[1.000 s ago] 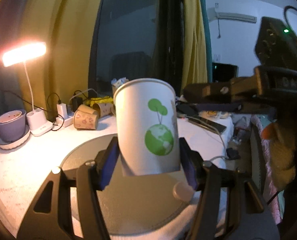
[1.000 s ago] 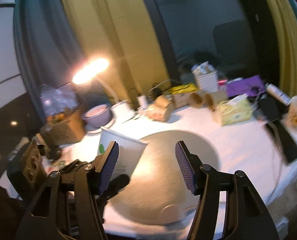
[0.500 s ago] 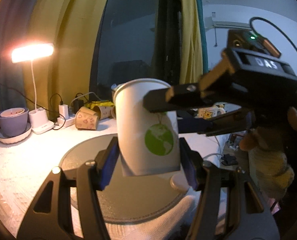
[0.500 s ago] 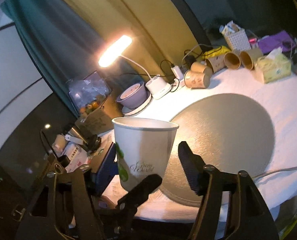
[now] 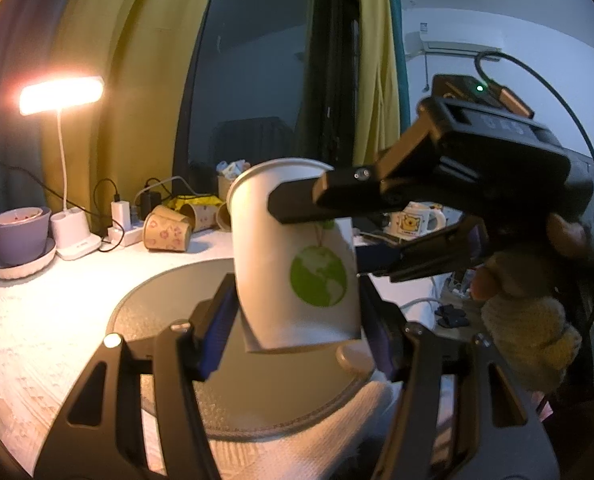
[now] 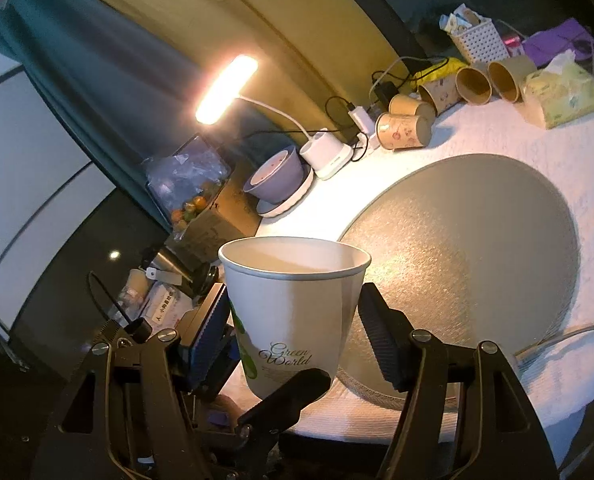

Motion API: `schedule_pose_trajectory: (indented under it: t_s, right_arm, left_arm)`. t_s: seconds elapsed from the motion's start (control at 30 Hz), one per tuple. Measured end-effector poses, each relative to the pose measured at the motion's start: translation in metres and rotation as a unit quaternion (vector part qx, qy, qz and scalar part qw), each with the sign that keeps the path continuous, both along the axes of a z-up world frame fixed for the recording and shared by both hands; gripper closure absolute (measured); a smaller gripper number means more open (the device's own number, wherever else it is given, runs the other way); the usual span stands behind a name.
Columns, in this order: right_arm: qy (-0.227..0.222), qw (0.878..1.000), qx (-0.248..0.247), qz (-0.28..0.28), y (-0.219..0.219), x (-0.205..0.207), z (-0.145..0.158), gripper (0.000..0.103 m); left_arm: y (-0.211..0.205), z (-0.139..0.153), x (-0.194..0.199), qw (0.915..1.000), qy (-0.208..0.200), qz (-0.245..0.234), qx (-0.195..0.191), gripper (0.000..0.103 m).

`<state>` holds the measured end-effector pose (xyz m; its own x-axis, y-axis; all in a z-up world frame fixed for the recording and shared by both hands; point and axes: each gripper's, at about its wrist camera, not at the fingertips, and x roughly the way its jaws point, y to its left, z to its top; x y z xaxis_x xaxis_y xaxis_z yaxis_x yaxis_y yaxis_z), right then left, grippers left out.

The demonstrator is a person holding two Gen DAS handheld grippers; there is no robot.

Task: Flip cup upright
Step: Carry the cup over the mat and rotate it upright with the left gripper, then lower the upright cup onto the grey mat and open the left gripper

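A white paper cup (image 5: pixel 293 256) with a green globe print is held mouth up in the air above the round grey mat (image 5: pixel 169 300). My left gripper (image 5: pixel 297 320) is shut on the cup's lower part. My right gripper (image 6: pixel 297 332) is open, with its fingers on either side of the same cup (image 6: pixel 293 308); a narrow gap shows at the right finger (image 6: pixel 381 340). In the left wrist view the right gripper's finger (image 5: pixel 297 204) reaches across the cup near its rim.
A lit desk lamp (image 5: pixel 61 96), a purple bowl (image 5: pixel 17 232), several brown paper cups lying on their sides (image 5: pixel 165 232), chargers and cables line the back of the white table. A tissue pack (image 6: pixel 557 92) and white basket (image 6: pixel 477 40) stand at the far right.
My right gripper has moved in around the cup, which now sits centred between its fingers. The left gripper still holds the cup upright at about the same place.
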<state>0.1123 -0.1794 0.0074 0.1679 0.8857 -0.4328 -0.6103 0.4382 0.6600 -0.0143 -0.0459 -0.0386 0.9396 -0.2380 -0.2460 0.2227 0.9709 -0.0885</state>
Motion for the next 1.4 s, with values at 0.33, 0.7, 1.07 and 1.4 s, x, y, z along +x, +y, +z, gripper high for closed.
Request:
schedule_pose_trajectory:
  t_s: [0.33, 0.7, 1.07, 1.4]
  right_arm:
    - [0.005, 1.000, 0.010, 0.002, -0.002, 0.001, 0.000, 0.034]
    - [-0.067, 0.996, -0.024, -0.061, -0.013, -0.001, 0.014, 0.034]
    - [-0.131, 0.983, -0.068, -0.112, -0.023, -0.006, 0.022, 0.034]
    - [-0.206, 0.957, -0.130, -0.158, -0.024, -0.016, 0.019, 0.034]
  left_arm:
    - [-0.001, -0.001, 0.000, 0.9999, 0.002, -0.011, -0.001, 0.037]
    - [0.003, -0.005, 0.007, 0.9994, 0.031, -0.012, -0.006, 0.017]
    - [0.017, -0.008, 0.017, 0.9971, 0.073, 0.006, -0.023, 0.017]
    - [0.047, -0.011, 0.031, 0.9892, 0.120, 0.051, -0.067, 0.017]
